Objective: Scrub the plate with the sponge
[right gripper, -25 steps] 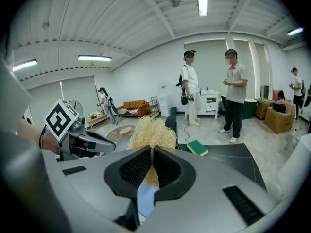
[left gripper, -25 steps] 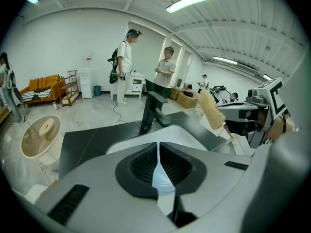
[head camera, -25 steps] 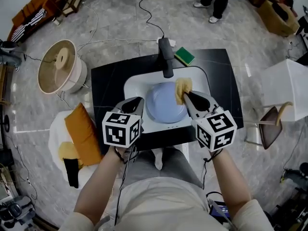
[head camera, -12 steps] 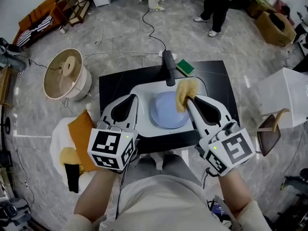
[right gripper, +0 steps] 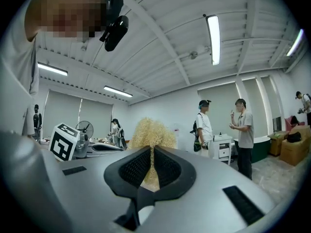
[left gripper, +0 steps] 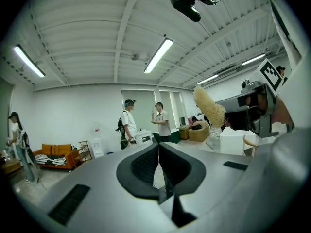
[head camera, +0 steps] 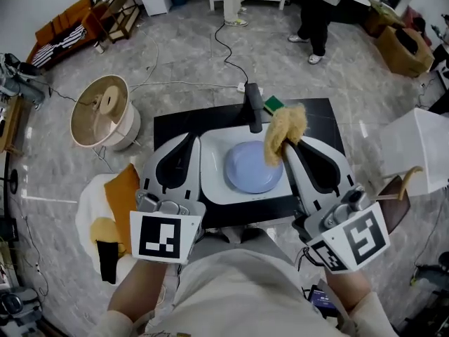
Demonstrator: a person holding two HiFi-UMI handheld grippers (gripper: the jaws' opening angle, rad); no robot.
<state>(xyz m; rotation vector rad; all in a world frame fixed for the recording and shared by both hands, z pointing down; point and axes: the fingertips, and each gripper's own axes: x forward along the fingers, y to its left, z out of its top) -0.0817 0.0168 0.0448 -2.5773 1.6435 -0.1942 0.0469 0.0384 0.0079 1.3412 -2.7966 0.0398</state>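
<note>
Between the jaws of the right gripper (right gripper: 147,152) the sponge (right gripper: 149,130) is sitting pinched. Its shaggy yellow bulk is sticking out past the tips, with its long axis running roughly on from the jaws. That gripper is pointing out into the room rather than down. The left gripper (left gripper: 158,147) is doing the same alongside it, jaws pressed together on nothing. The plate (head camera: 254,167) is lying flat in the sink (head camera: 210,181), below and between the two tools, in front of the faucet (head camera: 254,107). From the head view the sponge is overlapping the plate's right rim, so the right hand is probably the nearer one. Scrubbing is likely calling for that gripper to tip nose-down and descend, slightly leftward, onto the plate.
</note>
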